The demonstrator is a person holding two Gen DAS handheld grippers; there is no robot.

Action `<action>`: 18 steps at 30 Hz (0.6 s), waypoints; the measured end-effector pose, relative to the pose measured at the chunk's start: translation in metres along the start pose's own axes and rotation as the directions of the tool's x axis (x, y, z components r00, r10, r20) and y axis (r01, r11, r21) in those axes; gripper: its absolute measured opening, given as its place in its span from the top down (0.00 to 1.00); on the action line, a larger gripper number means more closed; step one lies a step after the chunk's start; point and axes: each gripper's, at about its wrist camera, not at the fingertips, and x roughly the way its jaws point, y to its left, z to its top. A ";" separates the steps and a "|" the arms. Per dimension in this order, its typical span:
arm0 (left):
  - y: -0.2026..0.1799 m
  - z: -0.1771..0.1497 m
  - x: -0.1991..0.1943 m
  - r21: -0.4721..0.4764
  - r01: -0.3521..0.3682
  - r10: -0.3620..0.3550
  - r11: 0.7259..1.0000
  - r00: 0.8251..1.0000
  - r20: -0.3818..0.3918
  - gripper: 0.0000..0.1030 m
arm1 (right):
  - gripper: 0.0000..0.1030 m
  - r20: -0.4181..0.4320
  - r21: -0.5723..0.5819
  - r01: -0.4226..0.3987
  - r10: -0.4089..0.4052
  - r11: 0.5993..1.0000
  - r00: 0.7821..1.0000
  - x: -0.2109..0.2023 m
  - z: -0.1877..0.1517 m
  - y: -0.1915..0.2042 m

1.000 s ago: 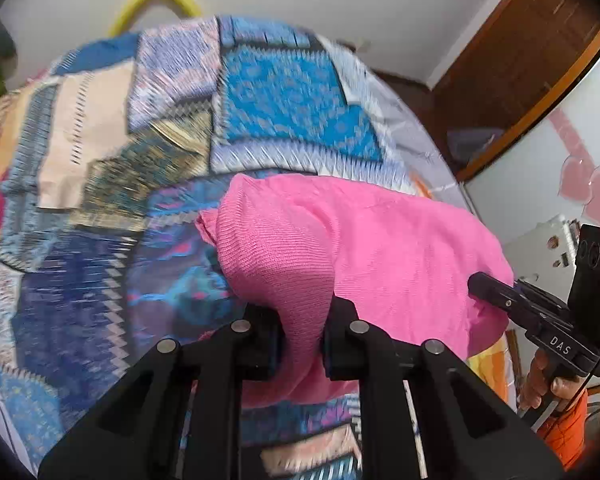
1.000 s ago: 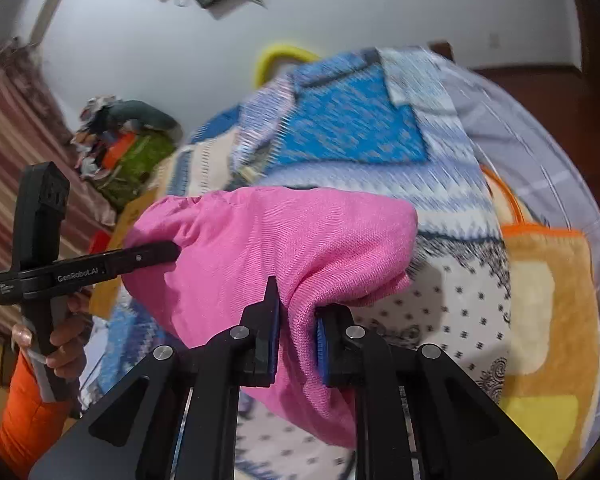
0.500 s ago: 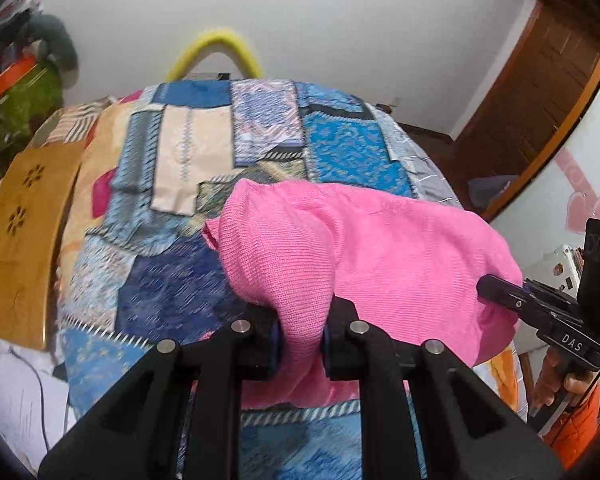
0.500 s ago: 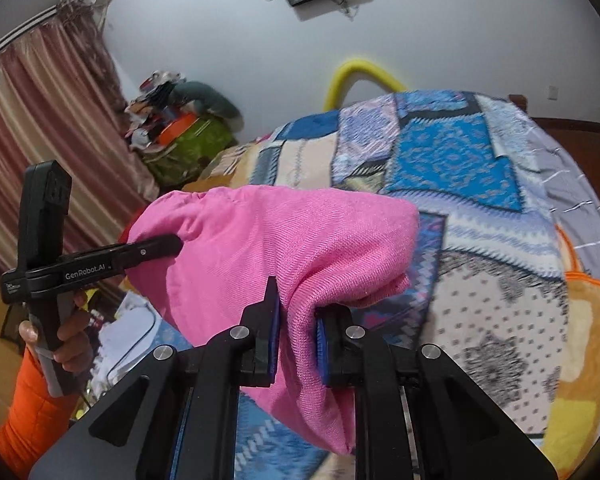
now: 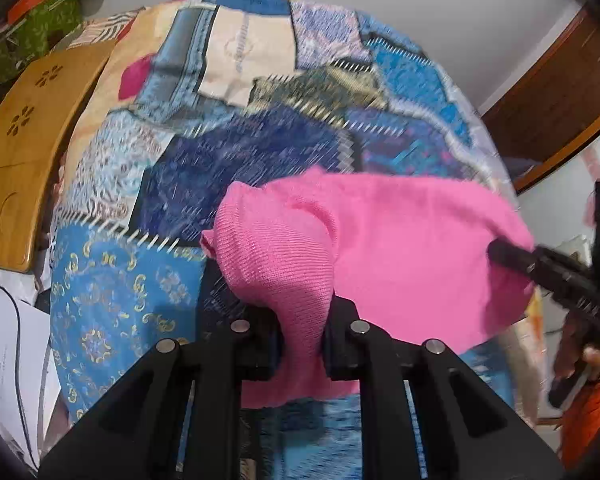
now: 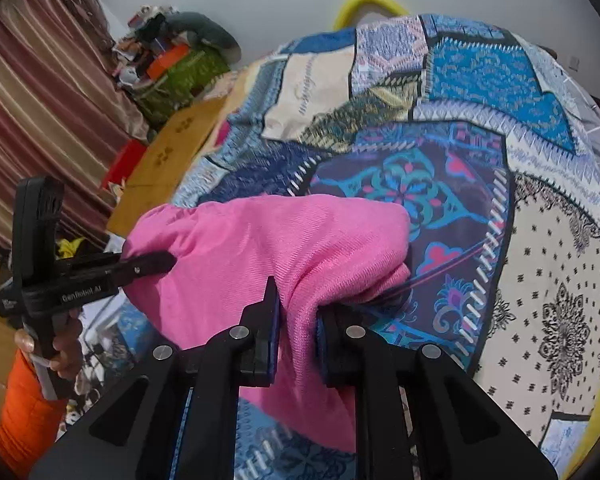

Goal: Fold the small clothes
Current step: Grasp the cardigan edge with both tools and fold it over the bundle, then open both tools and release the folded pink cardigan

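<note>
A pink knit garment [image 5: 400, 248] hangs stretched between my two grippers above a patchwork bedspread [image 5: 228, 152]. My left gripper [image 5: 302, 344] is shut on its left end, with cloth bunched between the jaws. My right gripper [image 6: 298, 344] is shut on its right end [image 6: 284, 248]. In the left wrist view the right gripper [image 5: 512, 258] shows at the far right, its tip pressed into the pink cloth. In the right wrist view the left gripper [image 6: 152, 262] shows at the left, gripping the other end. The garment's lower part hangs behind the jaws.
The bedspread [image 6: 480, 184] covers the whole bed. A wooden lap table [image 5: 24, 148] lies at the bed's left edge. A pile of clothes and bags [image 6: 172, 64] sits by striped curtains. A wooden door [image 5: 560, 92] stands at the right. Papers [image 5: 4, 352] lie at lower left.
Both grippers have tilted downward and come closer to the bed, carrying the pink garment with them. The bedspread now fills more of both views. Both grips are unchanged.
</note>
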 end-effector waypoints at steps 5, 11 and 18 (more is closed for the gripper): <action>0.010 -0.008 0.008 0.010 -0.057 0.057 0.998 0.998 0.011 0.76 | 0.83 0.008 0.002 0.055 -0.055 0.998 0.998 -0.002 -0.004 -0.004; 0.022 -0.009 -0.006 0.025 -0.183 0.181 0.983 0.981 0.065 0.66 | 0.83 0.080 -0.030 0.104 -0.101 0.994 0.992 -0.032 -0.005 -0.004; 0.018 0.000 -0.028 0.006 -0.217 0.215 0.976 0.967 0.135 0.62 | 0.58 0.099 -0.152 0.107 -0.092 0.983 0.991 -0.025 0.003 0.029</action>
